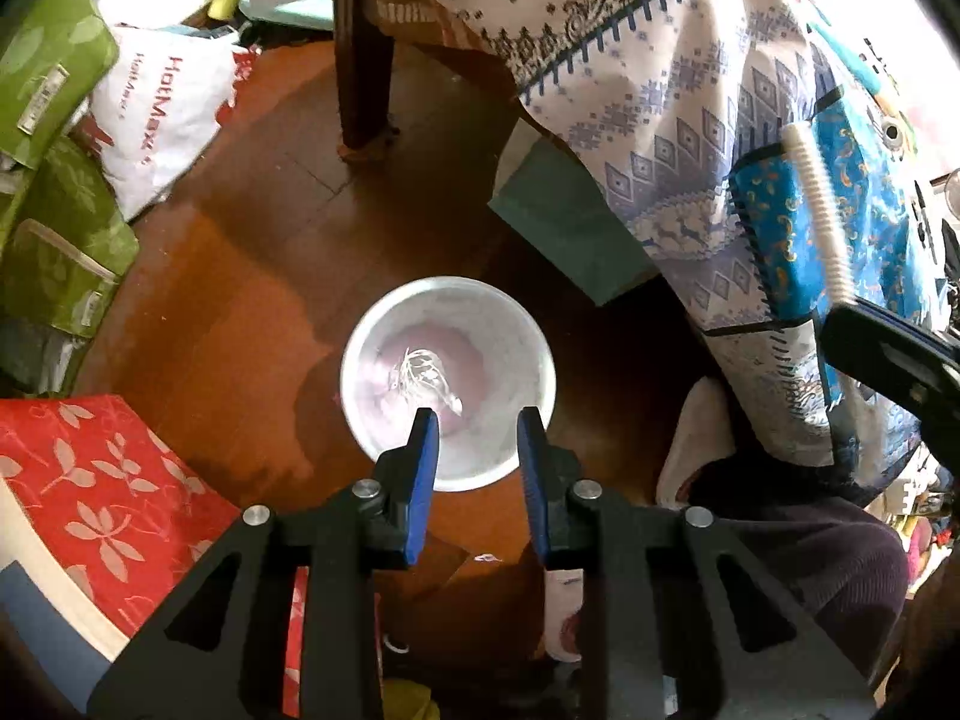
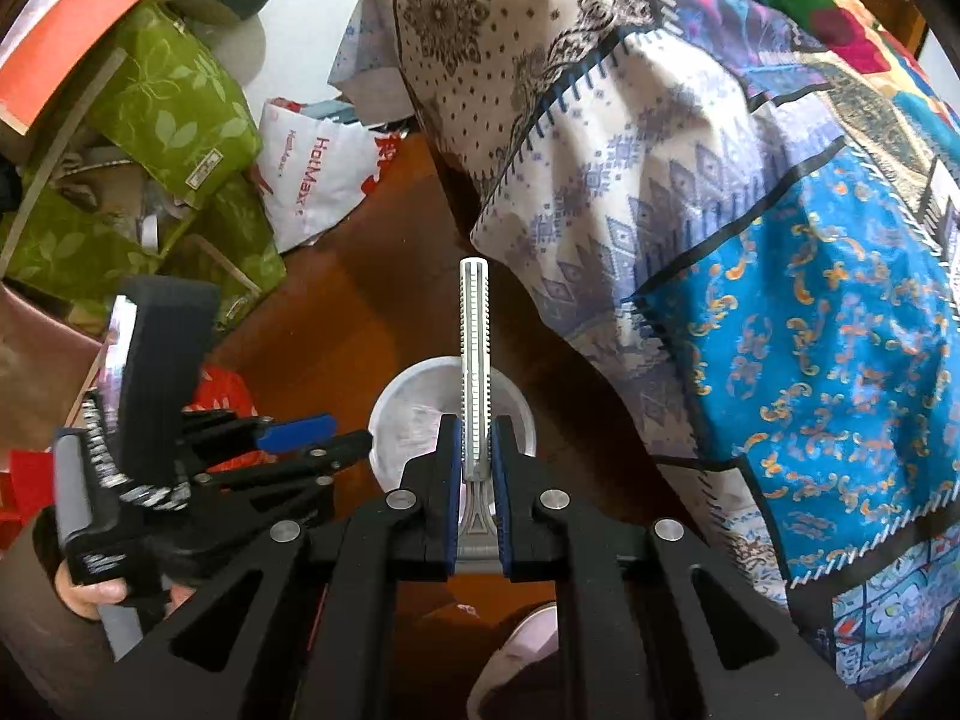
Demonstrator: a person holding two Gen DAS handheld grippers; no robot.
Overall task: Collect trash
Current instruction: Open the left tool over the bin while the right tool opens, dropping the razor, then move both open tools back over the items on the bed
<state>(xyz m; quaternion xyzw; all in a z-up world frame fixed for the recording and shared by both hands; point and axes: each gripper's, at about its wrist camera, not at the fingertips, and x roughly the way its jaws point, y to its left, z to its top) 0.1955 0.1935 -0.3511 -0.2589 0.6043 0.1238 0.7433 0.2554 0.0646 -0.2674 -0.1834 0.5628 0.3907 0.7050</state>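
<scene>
A round white bin (image 1: 447,384) with a clear liner stands on the brown wooden floor, with a crumpled bit of clear wrapping (image 1: 423,381) at its bottom. My left gripper (image 1: 477,420) is open and empty, held above the bin's near rim. My right gripper (image 2: 476,429) is shut on a white ridged razor (image 2: 475,354) that points forward over the bin (image 2: 420,408). The razor's handle and the right gripper's body also show at the right edge of the left wrist view (image 1: 819,204). The left gripper shows at the left of the right wrist view (image 2: 312,438).
A patterned cloth (image 2: 690,210) hangs off a table at right. A dark chair leg (image 1: 360,60) stands beyond the bin. Green leaf-print bags (image 1: 54,180), a white HotMaxx bag (image 1: 162,108) and a red leaf-print box (image 1: 108,498) crowd the left. A slippered foot (image 1: 690,444) is near the bin.
</scene>
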